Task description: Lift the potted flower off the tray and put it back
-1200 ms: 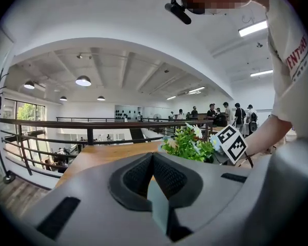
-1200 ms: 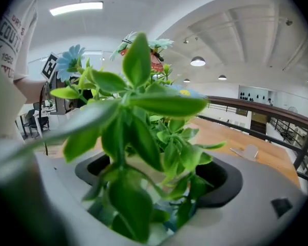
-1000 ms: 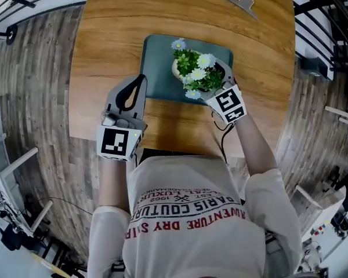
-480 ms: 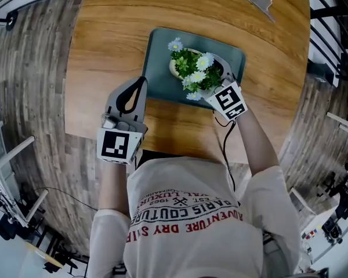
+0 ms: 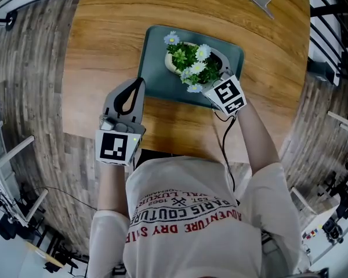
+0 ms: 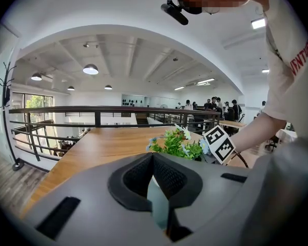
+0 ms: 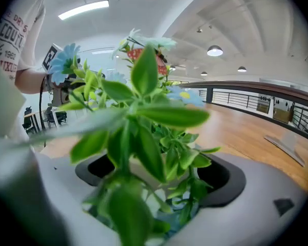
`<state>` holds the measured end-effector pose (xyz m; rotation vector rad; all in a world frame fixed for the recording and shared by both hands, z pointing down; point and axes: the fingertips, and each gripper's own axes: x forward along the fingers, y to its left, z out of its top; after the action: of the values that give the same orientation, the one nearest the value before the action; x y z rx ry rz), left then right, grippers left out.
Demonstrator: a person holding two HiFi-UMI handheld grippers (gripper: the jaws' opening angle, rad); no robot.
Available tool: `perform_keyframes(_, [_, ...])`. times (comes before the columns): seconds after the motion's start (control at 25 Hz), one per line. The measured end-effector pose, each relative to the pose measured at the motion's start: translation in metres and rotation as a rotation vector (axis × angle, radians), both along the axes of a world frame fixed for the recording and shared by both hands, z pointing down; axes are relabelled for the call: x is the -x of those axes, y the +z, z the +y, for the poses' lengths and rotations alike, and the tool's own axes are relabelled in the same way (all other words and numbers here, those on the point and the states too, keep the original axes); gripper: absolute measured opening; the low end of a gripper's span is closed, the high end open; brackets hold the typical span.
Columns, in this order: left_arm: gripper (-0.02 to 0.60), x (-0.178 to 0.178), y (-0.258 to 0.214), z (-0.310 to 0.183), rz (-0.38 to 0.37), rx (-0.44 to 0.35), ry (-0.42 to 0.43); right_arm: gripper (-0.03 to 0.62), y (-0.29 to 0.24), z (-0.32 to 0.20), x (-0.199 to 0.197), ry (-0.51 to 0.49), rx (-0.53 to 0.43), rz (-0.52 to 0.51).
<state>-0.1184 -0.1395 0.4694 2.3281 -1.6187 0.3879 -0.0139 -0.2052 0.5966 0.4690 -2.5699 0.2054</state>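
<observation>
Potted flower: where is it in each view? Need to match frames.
Head view: potted flower upper centre, over the tray, in the right gripper.
Left gripper view: centre-right, beyond the shut jaws.
Right gripper view: fills the centre, between the jaws.
Shared landmark: the wooden table.

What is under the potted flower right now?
The teal tray on the wooden table lies below the potted flower. Leaves and the right gripper cover the pot's base, so contact cannot be seen.

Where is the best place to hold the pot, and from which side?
Grip the pot by its round body, below the flowers, coming level from the side, because they spread over the top. The right gripper holds it so.
</observation>
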Motion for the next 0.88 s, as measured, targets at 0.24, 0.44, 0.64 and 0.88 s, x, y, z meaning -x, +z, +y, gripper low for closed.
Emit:
perform_keyframes(0.24, [0.012,-0.007,-0.015,0.001,-0.008,-0.029,0.009,0.482,-0.031,0.006,-0.012,0.036,-0.046,-0.031])
perform_keyframes(0.44, [0.012,-0.018,-0.037,0.007,-0.028,-0.094,0.032,0.48,-0.064,0.01,-0.041,0.133,-0.102,-0.036])
perform_keyframes(0.64, [0.012,-0.025,-0.064,0.019,-0.05,-0.157,0.043,0.477,-0.107,0.024,-0.061,0.194,-0.126,-0.078])
perform_keyframes(0.88, [0.012,-0.021,-0.083,0.041,-0.071,-0.188,0.041,0.15,-0.163,0.02,-0.093,0.453,-0.236,-0.143])
